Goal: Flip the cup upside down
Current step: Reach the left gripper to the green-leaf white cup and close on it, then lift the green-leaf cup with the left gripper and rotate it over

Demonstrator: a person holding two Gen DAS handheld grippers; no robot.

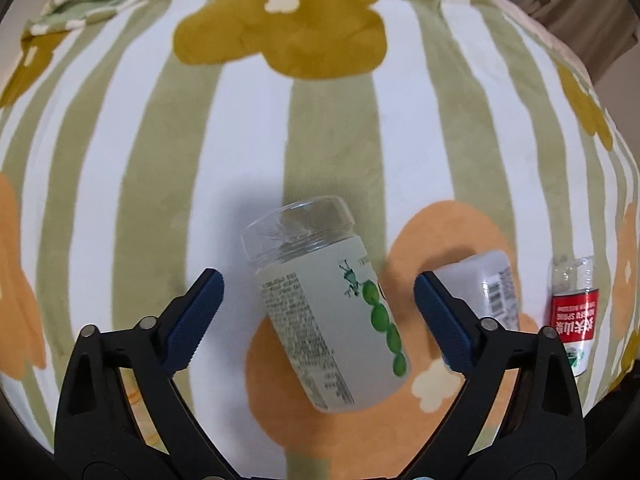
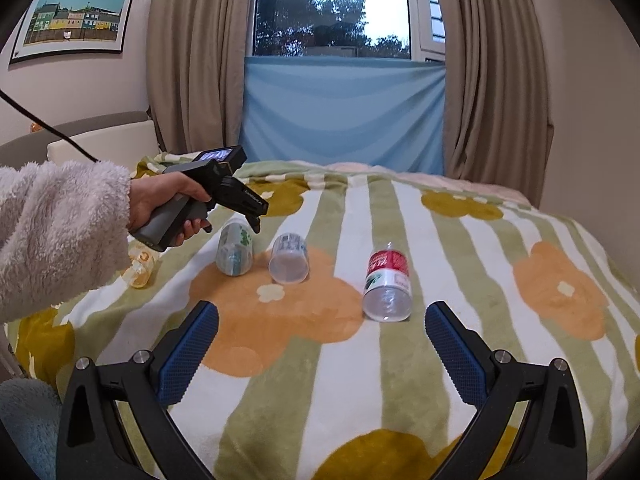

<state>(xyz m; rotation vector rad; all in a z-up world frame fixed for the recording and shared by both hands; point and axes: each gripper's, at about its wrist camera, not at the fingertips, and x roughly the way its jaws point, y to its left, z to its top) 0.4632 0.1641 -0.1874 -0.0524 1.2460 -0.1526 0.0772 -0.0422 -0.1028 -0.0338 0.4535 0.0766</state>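
A clear plastic cup with a pale label and green print stands tilted on the striped blanket, between the open fingers of my left gripper, which hovers over it without touching. The same cup shows in the right wrist view under the left gripper. A second clear cup with a barcode label lies beside it, also seen in the left wrist view. A cut bottle with a red label stands further right, and also shows at the right of the left wrist view. My right gripper is open and empty, near the blanket's front.
A small orange-tinted cup lies below the person's left hand. The bed's far edge meets a blue cloth and curtains under a window. A framed picture hangs on the left wall.
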